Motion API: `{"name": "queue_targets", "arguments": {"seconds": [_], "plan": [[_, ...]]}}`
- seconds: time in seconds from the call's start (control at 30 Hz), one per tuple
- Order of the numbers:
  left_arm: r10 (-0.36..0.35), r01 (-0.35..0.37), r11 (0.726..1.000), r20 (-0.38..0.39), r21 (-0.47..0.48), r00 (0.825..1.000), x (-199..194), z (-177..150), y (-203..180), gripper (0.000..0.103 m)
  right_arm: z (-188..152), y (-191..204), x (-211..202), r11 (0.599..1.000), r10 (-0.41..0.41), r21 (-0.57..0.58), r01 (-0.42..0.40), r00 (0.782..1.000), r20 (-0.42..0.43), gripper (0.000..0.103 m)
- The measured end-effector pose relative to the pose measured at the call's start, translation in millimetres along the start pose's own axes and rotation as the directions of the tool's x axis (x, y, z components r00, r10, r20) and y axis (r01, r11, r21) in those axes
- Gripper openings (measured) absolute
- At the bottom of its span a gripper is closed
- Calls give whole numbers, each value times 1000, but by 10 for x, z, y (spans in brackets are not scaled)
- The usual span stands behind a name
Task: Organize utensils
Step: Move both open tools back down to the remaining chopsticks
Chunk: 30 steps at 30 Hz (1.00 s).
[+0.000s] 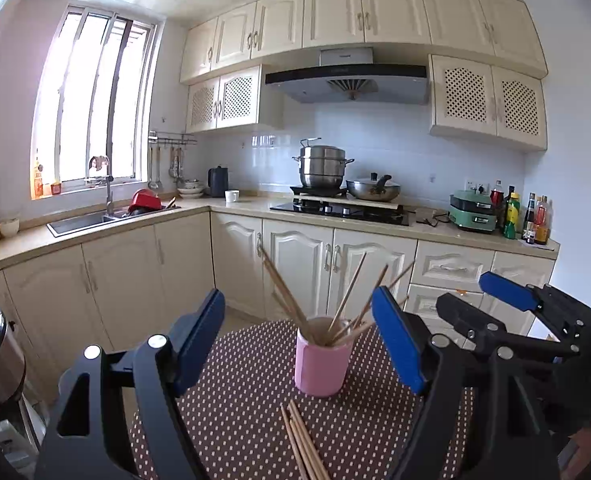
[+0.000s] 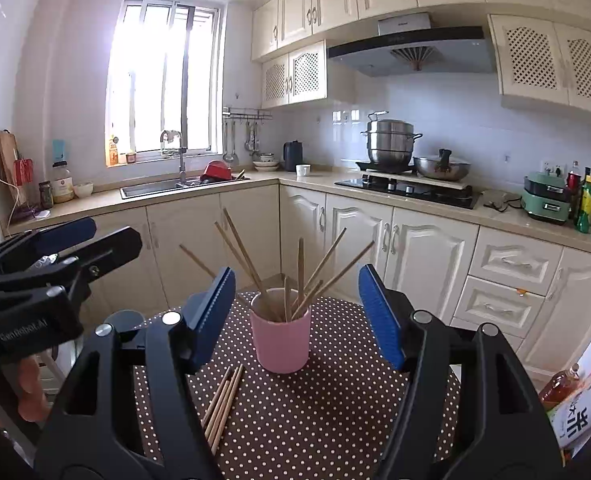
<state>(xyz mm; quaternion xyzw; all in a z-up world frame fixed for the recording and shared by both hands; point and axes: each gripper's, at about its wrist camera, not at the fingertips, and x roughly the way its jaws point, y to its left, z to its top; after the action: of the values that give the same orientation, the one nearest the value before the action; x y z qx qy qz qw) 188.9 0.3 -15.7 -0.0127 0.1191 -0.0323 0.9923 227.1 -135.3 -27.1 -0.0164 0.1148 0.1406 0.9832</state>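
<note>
Site: small table under a brown polka-dot cloth [image 2: 335, 408], lower centre of both views, with kitchen counters behind.

Holder: pink cup [image 2: 280, 330] stands upright at mid-frame on the cloth; several chopsticks in the cup [image 2: 300, 276] splay outward in different directions.

Outstanding items: a bundle of loose chopsticks [image 2: 222, 408] lies flat on the cloth, just in front of the cup, toward the lower left in the right wrist view and lower centre in the left wrist view [image 1: 303, 444].

Left gripper [image 1: 301, 344]: jaws spread wide, nothing between the pads; the cup shows in the gap beyond them, untouched.

Right gripper [image 2: 295, 320]: jaws likewise apart and empty; the cup sits beyond them, clear of both pads.

Progress, judged: part done; some sticks are in the cup, the bundle is not yet stowed.

Risk 1: the splayed sticks lean out toward both sets of fingers; a low pass over the rim could catch one and flick it out or tip the cup.

Risk 2: the bundle is thin and round; a pinch off-centre would likely take only some sticks or roll the rest off the table.

Risk 3: the two grippers sit close side by side; converging on the same bundle invites a collision.

Risk 4: the cup is already crowded, so new sticks may jam on the rim.
</note>
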Motion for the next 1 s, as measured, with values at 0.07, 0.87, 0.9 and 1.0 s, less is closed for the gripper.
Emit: {"name": "queue_targets", "arguments": {"seconds": [0.07, 0.87, 0.9, 1.0], "plan": [[9, -9, 1000, -10, 5, 1000, -59, -111, 18, 75, -84, 26, -16, 1000, -7, 0, 7, 1000, 0, 67], [8, -30, 999, -603, -26, 798, 1123, -1715, 367, 75, -1349, 77, 510, 996, 55, 83, -28, 934, -354, 71], [18, -38, 999, -626, -18, 779, 1179, -1770, 365, 75, -1373, 76, 524, 996, 59, 85, -30, 930, -362, 71], [-10, -26, 998, -626, -49, 780, 1200, -1843, 392, 75, -1422, 76, 562, 995, 66, 89, -35, 925, -374, 71]]}}
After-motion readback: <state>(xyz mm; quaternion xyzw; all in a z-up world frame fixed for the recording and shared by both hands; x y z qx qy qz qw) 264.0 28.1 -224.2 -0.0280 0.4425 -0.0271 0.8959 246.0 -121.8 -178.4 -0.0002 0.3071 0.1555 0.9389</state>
